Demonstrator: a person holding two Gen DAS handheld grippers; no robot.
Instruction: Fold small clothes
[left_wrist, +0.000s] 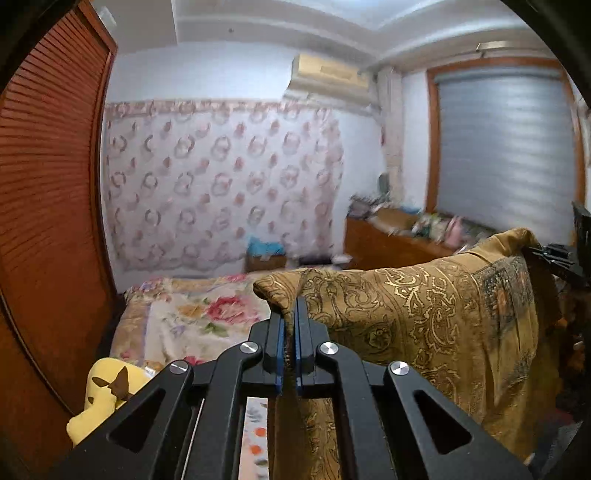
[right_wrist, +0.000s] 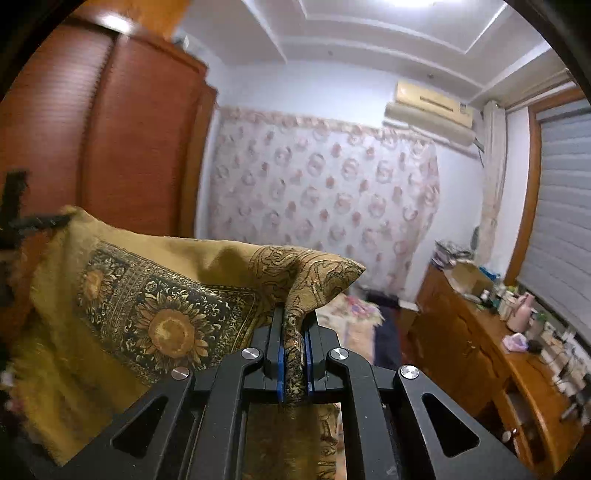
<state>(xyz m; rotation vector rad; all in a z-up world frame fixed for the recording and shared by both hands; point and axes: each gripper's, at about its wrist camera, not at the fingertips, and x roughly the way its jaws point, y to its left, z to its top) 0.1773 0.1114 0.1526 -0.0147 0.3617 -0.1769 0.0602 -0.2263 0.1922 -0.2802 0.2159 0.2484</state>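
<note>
Now two hand-held grippers, left (left_wrist: 291, 314) and right (right_wrist: 293, 321), each pinch one golden cloth (left_wrist: 406, 306) (paisley-patterned).

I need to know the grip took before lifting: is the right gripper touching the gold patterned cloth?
Touching. The right wrist view shows the right gripper with its blue pads pressed on a bunched corner of the gold patterned cloth.

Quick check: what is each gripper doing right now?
Left gripper: shut on a corner of the gold patterned cloth.
Right gripper: shut on another corner.
</note>
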